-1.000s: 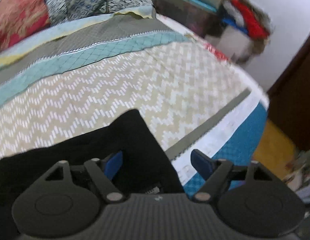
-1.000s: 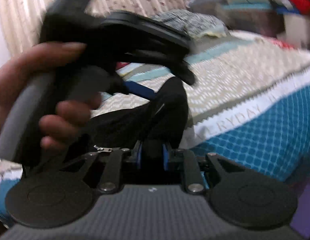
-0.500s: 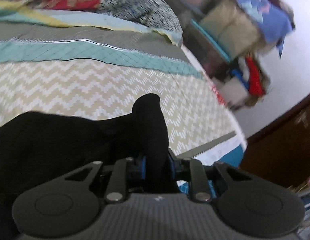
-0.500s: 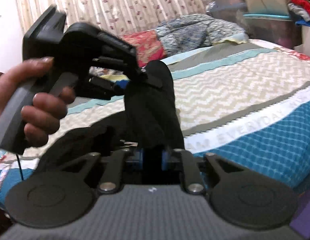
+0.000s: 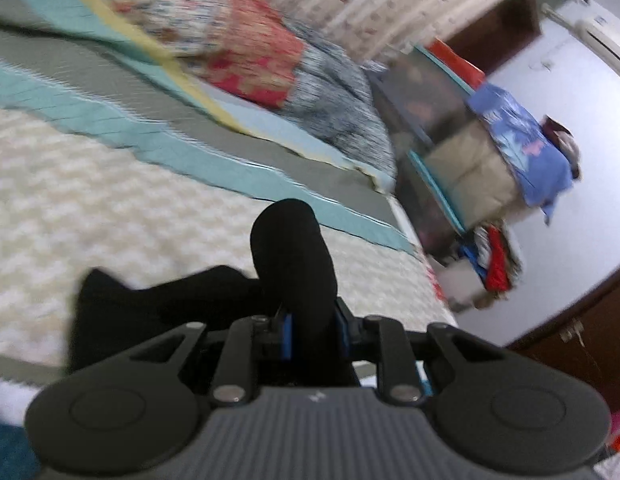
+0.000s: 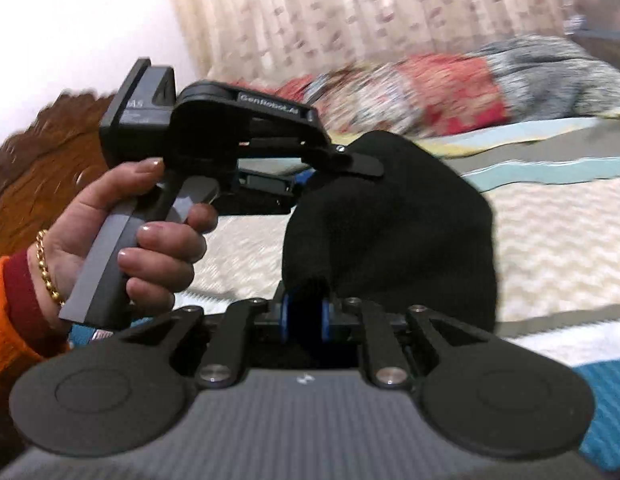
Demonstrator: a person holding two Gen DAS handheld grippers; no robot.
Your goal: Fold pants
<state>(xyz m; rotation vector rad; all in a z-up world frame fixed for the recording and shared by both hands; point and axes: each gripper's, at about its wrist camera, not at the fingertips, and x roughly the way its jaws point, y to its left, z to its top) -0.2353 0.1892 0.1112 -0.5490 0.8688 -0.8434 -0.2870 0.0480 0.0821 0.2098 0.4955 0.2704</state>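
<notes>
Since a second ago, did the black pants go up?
Yes. The pants, pinched by both grippers, rose: in the right view their top now overlaps the pillows, where earlier it sat lower over the bedspread.

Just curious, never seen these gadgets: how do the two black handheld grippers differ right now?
In the right wrist view, the left gripper is held higher, seen side-on in the person's left hand; the right gripper sits lower, and no hand shows on it. The left pinches the black fabric pants at the top, the right at the bottom. Both are shut on them above the zigzag-patterned bedspread.

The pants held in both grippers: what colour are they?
Plain black pants, no pattern visible; clearest in the right wrist view.
</notes>
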